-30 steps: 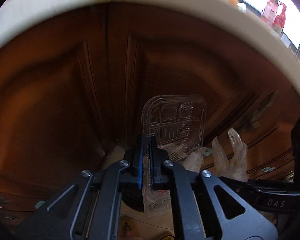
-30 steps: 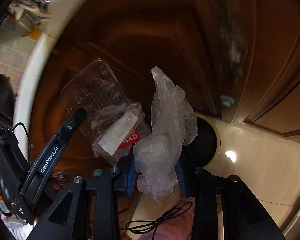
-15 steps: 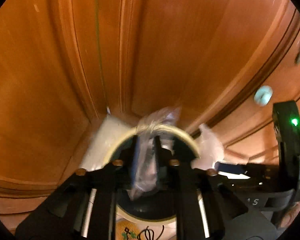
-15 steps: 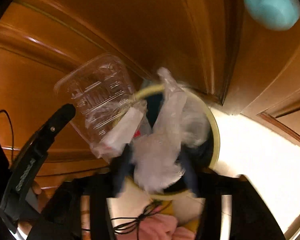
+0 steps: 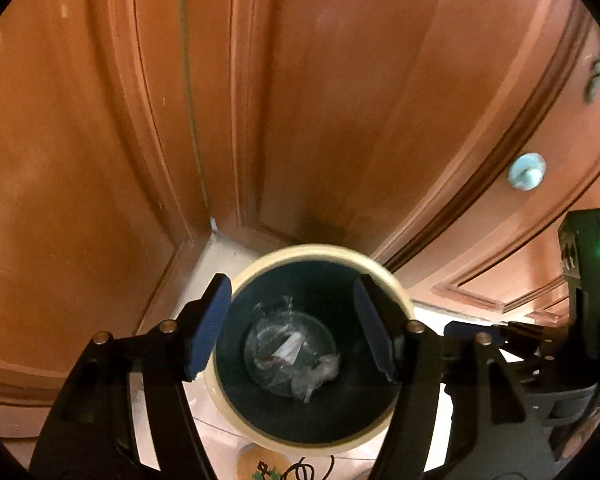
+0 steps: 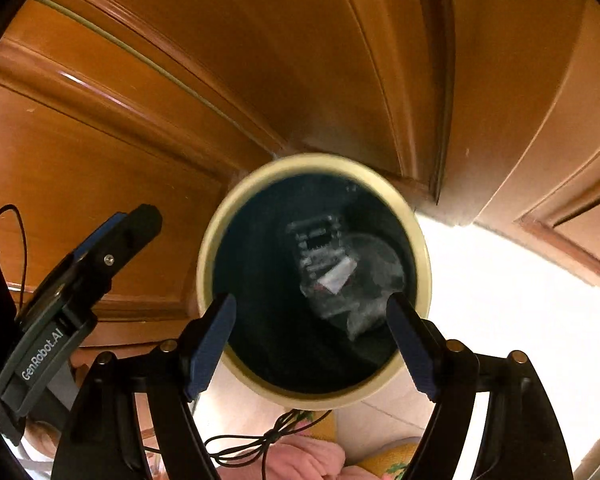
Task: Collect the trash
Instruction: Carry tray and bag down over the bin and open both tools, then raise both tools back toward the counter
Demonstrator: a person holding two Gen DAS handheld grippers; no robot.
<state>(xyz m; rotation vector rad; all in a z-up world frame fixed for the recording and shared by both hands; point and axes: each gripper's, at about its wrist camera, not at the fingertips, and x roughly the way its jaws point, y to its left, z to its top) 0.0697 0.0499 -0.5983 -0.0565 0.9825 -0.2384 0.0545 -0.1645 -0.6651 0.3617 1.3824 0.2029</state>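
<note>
A round trash bin with a cream rim (image 5: 396, 284) and dark inside stands on the floor in a corner of wooden cabinets; it also shows in the right wrist view (image 6: 208, 248). A clear plastic tray (image 6: 320, 248) and crumpled clear plastic (image 5: 316, 372) lie at the bottom of the bin. My left gripper (image 5: 294, 330) is open and empty above the bin. My right gripper (image 6: 314, 340) is open and empty above the bin too. The left gripper also shows at the left of the right wrist view (image 6: 100, 248).
Wooden cabinet doors (image 5: 320, 100) close in behind and beside the bin, with a pale knob (image 5: 526, 171) on the right one. Light floor tiles (image 6: 500, 300) lie to the right. A black cable (image 6: 260, 440) hangs below the right gripper.
Both grippers have opened over the bin. The clear tray left the left gripper and the crumpled plastic left the right gripper; both now lie inside the bin.
</note>
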